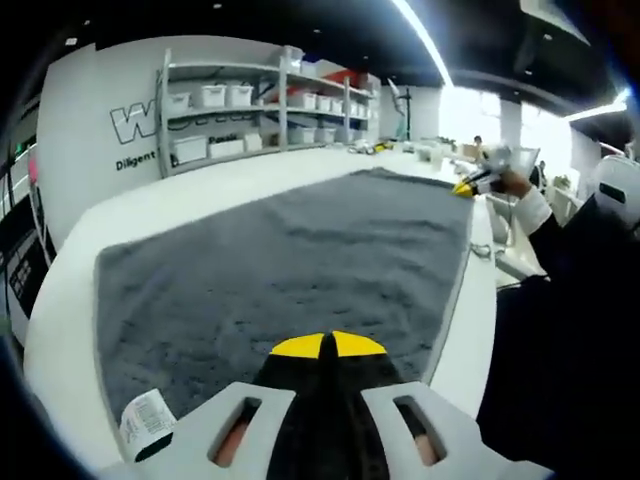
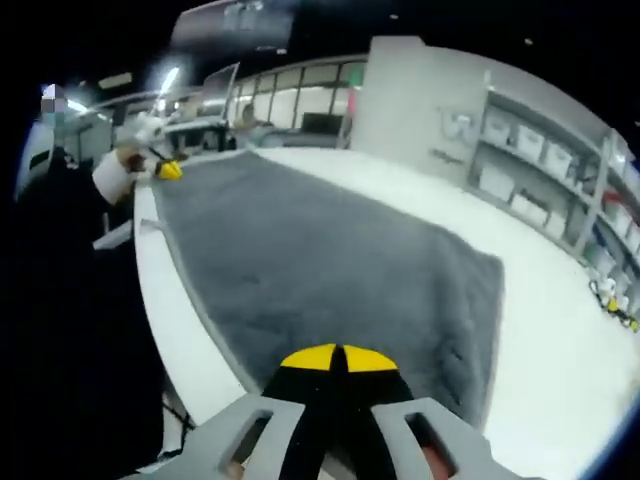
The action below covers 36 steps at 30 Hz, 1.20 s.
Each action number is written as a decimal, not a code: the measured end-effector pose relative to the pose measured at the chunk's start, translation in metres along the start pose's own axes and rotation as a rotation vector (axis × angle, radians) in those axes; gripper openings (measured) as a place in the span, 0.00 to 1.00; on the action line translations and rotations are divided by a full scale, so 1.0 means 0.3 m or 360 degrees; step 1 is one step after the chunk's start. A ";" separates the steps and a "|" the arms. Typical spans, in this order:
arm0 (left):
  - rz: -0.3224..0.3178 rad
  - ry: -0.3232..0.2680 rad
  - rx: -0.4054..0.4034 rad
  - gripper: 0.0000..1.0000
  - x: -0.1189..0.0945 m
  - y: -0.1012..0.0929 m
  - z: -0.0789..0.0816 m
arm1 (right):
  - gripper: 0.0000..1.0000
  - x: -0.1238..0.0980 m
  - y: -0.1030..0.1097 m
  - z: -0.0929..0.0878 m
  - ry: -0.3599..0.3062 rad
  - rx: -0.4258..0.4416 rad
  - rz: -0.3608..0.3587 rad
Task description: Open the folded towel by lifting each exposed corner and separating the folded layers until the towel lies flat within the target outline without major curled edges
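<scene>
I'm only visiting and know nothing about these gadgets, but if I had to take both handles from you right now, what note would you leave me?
Left claw: tips shut, gripping the near edge of the grey towel.
Right claw: tips shut, gripping the towel's edge at the opposite end.
Towel: spread open across the white table, one layer as far as I can see, tag at the corner beside the left claw.
Done: the folds look opened out.
Left: I can't see the target outline, so check the towel sits inside it, smooth any curled edges, then let go.
</scene>
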<state>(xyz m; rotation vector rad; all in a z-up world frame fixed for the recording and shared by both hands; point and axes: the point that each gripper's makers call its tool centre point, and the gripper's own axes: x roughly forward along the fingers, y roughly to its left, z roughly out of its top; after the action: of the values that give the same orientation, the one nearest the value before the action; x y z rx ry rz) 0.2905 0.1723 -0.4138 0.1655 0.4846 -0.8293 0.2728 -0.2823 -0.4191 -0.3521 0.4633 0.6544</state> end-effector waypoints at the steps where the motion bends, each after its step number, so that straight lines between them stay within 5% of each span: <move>1: 0.0005 -0.0001 -0.0017 0.01 0.000 0.005 -0.001 | 0.00 0.001 0.004 0.001 0.0000 0.0002 0.0005; 6: -0.0028 -0.0002 -0.0059 0.01 0.007 -0.013 -0.003 | 0.00 -0.004 0.051 0.007 0.0005 -0.0061 0.0094; 11: -0.0062 -0.0004 -0.0060 0.01 0.015 -0.037 0.003 | 0.00 -0.003 0.018 0.025 0.0023 -0.0096 0.0017; 17: -0.0072 -0.0137 0.0004 0.01 0.022 -0.056 0.070 | 0.00 0.053 0.005 0.162 -0.0218 0.0020 -0.0081; 20: -0.0052 -0.0193 0.0040 0.01 0.042 -0.072 0.105 | 0.00 0.104 0.049 0.193 -0.0241 0.0013 -0.0037; 27: -0.0106 -0.0133 0.0098 0.01 0.125 -0.119 0.087 | 0.00 0.220 0.146 0.168 -0.0090 -0.0138 0.0041; 30: -0.0148 -0.0057 0.0084 0.01 0.143 -0.141 0.055 | 0.00 0.218 0.159 0.176 -0.0083 -0.0156 0.0040; 36: -0.0180 -0.0069 0.0054 0.01 0.142 -0.159 0.065 | 0.00 0.215 0.174 0.175 -0.0069 -0.0237 0.0061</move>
<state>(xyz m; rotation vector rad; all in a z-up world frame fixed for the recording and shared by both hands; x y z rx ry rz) 0.2864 0.1056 -0.4147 0.1520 0.4427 -0.9505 0.2997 -0.1879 -0.4169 -0.4699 0.3815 0.7346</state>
